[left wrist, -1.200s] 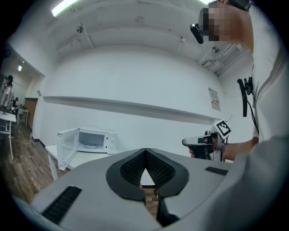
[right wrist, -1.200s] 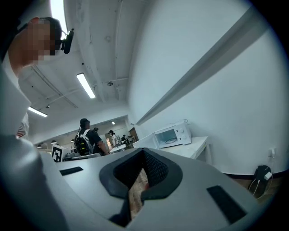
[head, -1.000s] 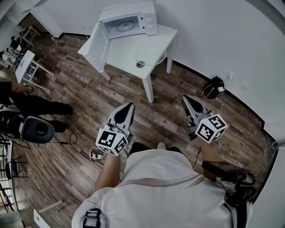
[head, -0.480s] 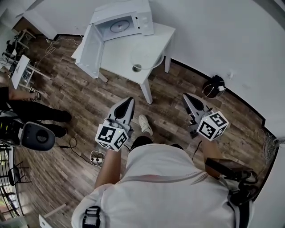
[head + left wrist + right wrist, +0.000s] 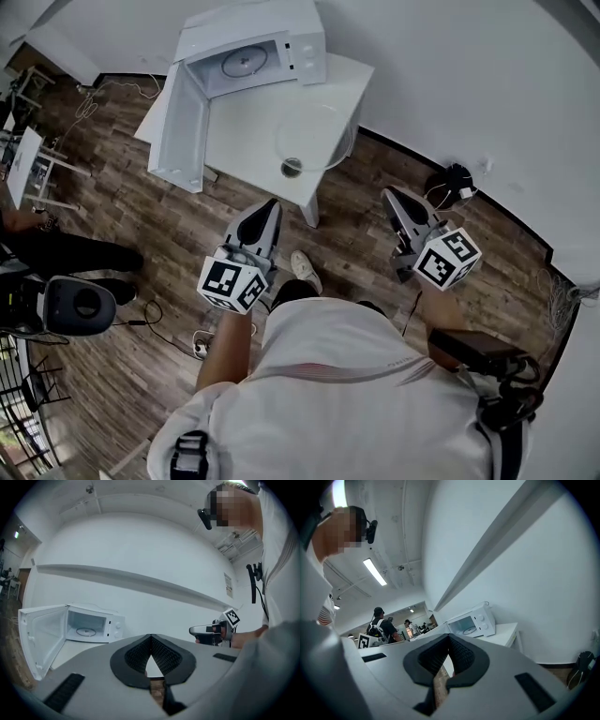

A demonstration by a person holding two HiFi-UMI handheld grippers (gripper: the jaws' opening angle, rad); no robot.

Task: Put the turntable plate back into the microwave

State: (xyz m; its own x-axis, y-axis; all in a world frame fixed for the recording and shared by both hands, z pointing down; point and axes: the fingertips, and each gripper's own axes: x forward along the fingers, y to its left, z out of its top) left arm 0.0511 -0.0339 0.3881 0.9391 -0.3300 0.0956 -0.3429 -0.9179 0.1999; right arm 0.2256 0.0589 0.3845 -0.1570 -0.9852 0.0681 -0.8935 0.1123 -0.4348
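— Since the turntable plate point(image 5: 315, 137) is of clear glass, can you say where it lies?

— It lies on the white table point(image 5: 244, 122), at the near right part, in front of the microwave point(image 5: 305, 47) and not inside it. Only its rim shows, in the head view. A small dark spot at its near edge I cannot identify. In both gripper views the plate cannot be made out.

— And the tongs?

— The left gripper point(image 5: 271, 206) and the right gripper point(image 5: 388, 194) each have the jaws together, with nothing between them. Both are over the wooden floor point(image 5: 356, 216) on the near side of the table, well apart from the plate.

— Is something cut off?

— The microwave door point(image 5: 178, 127) stands open to the left. The person's body hides the floor below.

— What differs from one second ago?

— The table and the microwave are now nearer to both grippers. The jaws were together then also. A shoe point(image 5: 305, 269) now shows fully between the grippers.
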